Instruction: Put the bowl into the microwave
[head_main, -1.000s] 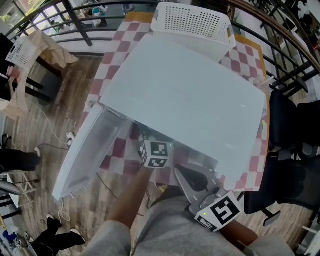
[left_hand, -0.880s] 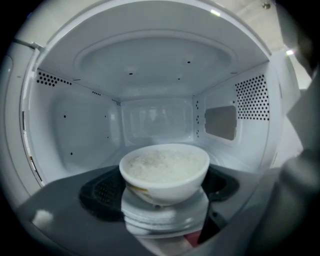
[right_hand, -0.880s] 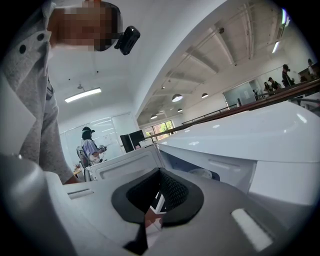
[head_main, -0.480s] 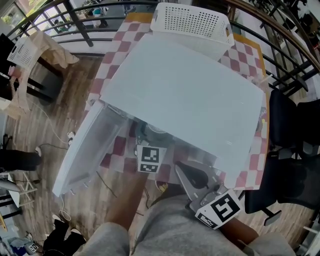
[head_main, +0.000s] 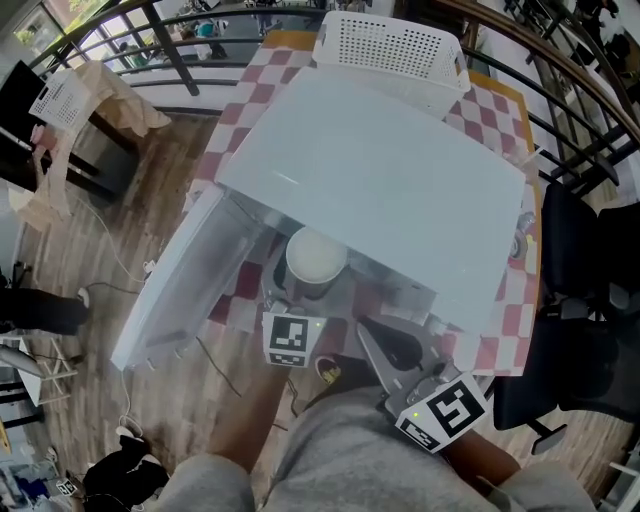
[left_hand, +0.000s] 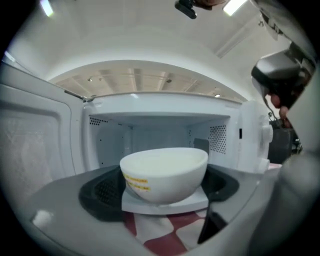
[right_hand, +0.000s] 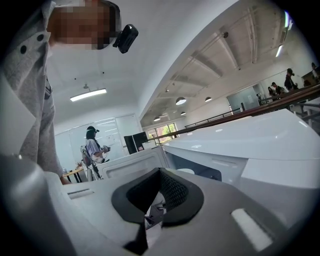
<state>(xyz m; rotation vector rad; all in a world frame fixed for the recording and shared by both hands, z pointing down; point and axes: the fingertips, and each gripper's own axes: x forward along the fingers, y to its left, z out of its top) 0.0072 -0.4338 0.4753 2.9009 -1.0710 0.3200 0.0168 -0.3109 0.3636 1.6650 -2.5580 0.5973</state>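
Left gripper (left_hand: 165, 197) grips bowl (left_hand: 165, 170) just outside open microwave (head_main: 370, 190)

White microwave (head_main: 370, 190) on checked tablecloth (head_main: 245, 80), door (head_main: 175, 290) swung open left. White bowl (head_main: 316, 257) at opening, fronting left gripper (head_main: 298, 300). Right gripper (head_main: 375, 338) alongside. Perforated basket (head_main: 390, 45) behind

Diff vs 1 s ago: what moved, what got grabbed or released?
The left gripper, shut on the bowl, drew back toward the person. The bowl was inside the microwave cavity and is now out in front of the opening. Nothing was let go. Unchanged: the right gripper is shut and in place, the door is open, and the basket is behind the microwave.
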